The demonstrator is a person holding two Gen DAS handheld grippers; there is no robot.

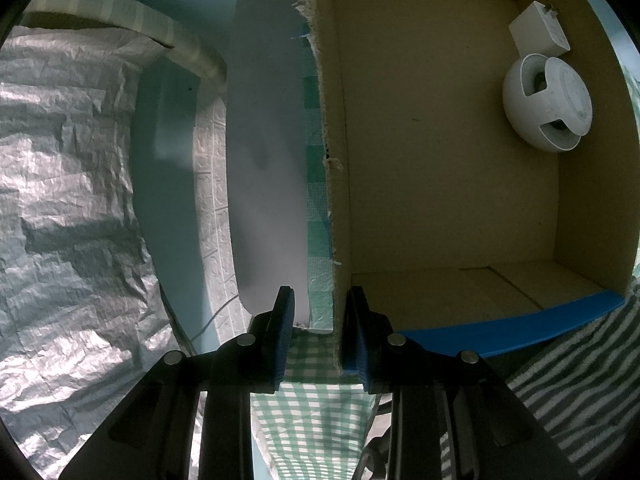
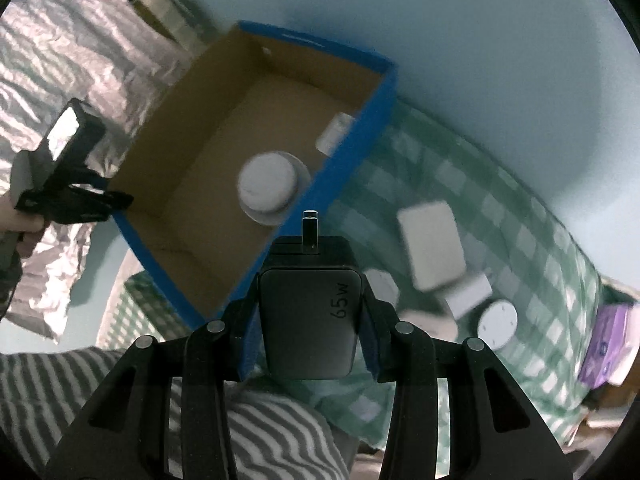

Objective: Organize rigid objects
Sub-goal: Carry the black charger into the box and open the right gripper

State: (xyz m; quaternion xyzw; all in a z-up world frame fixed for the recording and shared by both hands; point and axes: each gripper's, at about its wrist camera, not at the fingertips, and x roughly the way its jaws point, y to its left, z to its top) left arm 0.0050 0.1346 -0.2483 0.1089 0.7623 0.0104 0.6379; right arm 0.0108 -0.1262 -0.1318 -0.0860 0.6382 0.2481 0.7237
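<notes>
Box point(image 2: 224, 128): cardboard, brown inside, blue outside; open top; sits on the checked cloth point(image 2: 480, 200).
Box wall point(image 1: 334, 200): torn raw edge, seen close only from the left wrist view; stands between the left tongs' fingers.
Left tongs point(image 1: 320, 336): fingers on either side of the box wall near a corner, a narrow gap showing between the outer finger and the wall; clamped or not, cannot tell.
Left tongs from the right wrist view point(image 2: 76, 184): small and dark at the box's far-left corner, held by a hand point(image 2: 20, 224); grip on the wall not clear there either.
Right tongs point(image 2: 310, 316): closed on the black charger point(image 2: 308, 316), one finger pressed to each side.
Black charger: marked 65w, metal prongs pointing forward toward the box; held above and just outside the box's blue near wall; shown only in the right wrist view.
Inside the box: round white gadget point(image 1: 546, 106) on the floor by one side wall, white plug block point(image 1: 540, 30) just beyond it in the corner; sharp in the left wrist view, blurred in the right wrist view.
Outside the box, on the cloth: white flat block point(image 2: 434, 248), white round puck point(image 2: 498, 322), other white pieces between them too blurred to name; seen only from the right wrist view.
Purple packet point(image 2: 612, 344): far from the box, at the cloth's edge.
Silver crinkled sheet point(image 1: 68, 200): beyond the box's gripped side, in both views.
Striped fabric point(image 2: 120, 380): below the box's near corner.
</notes>
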